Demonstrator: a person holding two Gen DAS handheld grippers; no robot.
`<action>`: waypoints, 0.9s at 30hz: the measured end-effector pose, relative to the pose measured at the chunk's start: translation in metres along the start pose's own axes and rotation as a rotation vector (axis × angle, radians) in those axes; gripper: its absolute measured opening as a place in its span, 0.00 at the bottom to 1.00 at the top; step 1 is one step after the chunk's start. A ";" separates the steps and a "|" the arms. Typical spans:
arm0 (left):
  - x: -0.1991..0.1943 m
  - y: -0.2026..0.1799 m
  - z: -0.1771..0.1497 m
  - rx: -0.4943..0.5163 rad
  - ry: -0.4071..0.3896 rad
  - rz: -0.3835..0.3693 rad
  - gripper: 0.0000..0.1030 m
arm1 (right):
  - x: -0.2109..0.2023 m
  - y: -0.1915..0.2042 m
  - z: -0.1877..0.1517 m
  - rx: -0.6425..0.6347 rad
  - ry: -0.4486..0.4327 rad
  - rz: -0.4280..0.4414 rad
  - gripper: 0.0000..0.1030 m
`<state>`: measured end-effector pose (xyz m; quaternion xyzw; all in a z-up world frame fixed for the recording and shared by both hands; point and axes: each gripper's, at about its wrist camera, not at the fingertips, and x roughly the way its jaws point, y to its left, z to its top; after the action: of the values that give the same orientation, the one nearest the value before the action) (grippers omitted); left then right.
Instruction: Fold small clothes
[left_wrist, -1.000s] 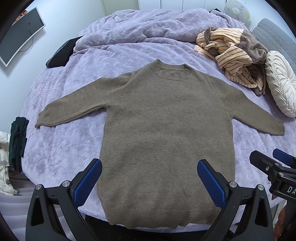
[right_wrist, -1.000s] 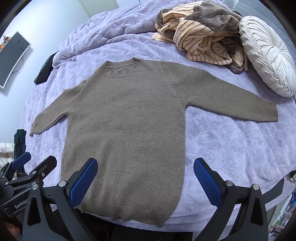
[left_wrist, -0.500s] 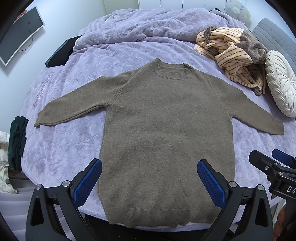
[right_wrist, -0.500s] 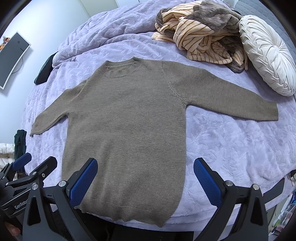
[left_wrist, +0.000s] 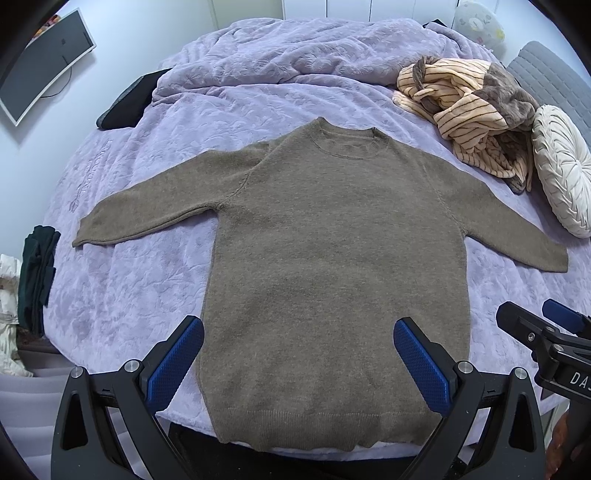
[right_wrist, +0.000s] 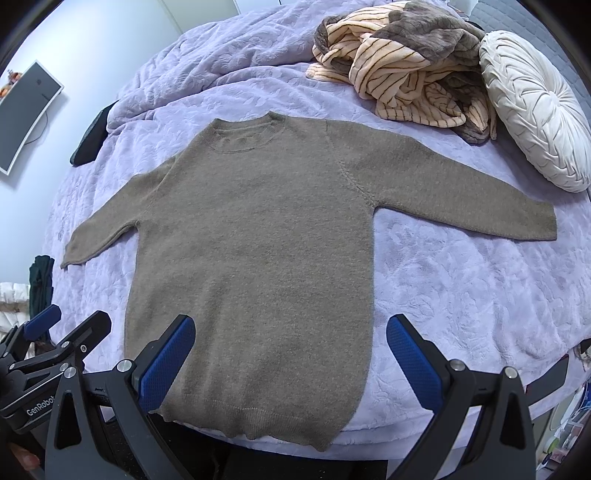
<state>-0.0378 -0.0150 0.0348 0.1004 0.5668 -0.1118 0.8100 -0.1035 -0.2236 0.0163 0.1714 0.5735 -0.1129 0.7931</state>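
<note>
Monitor (left_wrist: 40, 59) cut by upper left edge, right gripper (left_wrist: 546, 332) cut at right edge, dark clothes (left_wrist: 37, 273) at left edge unclear.

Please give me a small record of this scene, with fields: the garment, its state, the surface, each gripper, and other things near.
garment: brown sweater
state: spread flat, front up, both sleeves out to the sides, hem at the near edge, not yet folded
surface: bed with lilac quilt
left gripper: open, holds nothing, above the hem
right gripper: open, holds nothing, above the hem's right part
other things: striped blanket, bunched beyond the right sleeve; round white cushion beside it; monitor on the wall
</note>
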 end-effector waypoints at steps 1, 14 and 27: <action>-0.001 0.000 0.000 -0.002 -0.001 0.000 1.00 | 0.000 0.001 0.000 -0.001 0.000 0.000 1.00; -0.002 0.002 -0.002 0.002 -0.003 0.003 1.00 | -0.002 0.010 -0.005 -0.014 0.001 -0.003 1.00; 0.002 0.013 -0.002 0.002 0.003 -0.006 1.00 | 0.002 0.019 -0.007 -0.020 0.015 -0.013 1.00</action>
<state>-0.0346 -0.0020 0.0331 0.0995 0.5681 -0.1145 0.8088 -0.1016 -0.2032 0.0149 0.1606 0.5815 -0.1112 0.7897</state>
